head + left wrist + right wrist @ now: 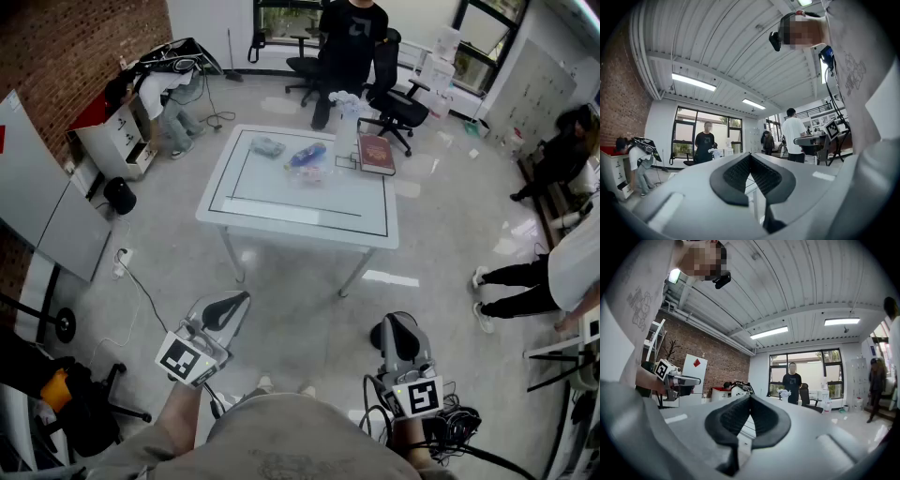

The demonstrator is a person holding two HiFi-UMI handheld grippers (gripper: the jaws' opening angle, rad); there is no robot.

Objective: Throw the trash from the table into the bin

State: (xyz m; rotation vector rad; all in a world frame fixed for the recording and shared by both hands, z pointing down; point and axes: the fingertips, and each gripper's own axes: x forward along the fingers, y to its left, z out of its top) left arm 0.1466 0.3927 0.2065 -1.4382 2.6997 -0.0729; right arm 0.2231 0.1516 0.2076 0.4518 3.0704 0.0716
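Both claws closed and empty. Left gripper [230, 305] has its jaws tip to tip with nothing between the pads, and its own view confirms that [750, 157]. Right gripper [750, 399] is the same, pads pressed together on nothing, down at the lower right of the head view [398, 328]. Both are held level, close to the operator's body and well short of the white table [281, 211], with open floor between. The trash sits on the far half of the tabletop: a crumpled grey-green piece [267, 146], just right of it a blue bottle [307, 155] lying on its side, and a clear plastic wrapper [309, 174] just in front of the bottle. A red book [377, 154] lies flat near the far right corner, apart from the trash. A person in black [349, 47] stands behind the table beside a black office chair [403, 105]. Can't pick out the bin for certain. A dark round container [120, 195] stands on the floor by the left wall, can't tell if that's it.
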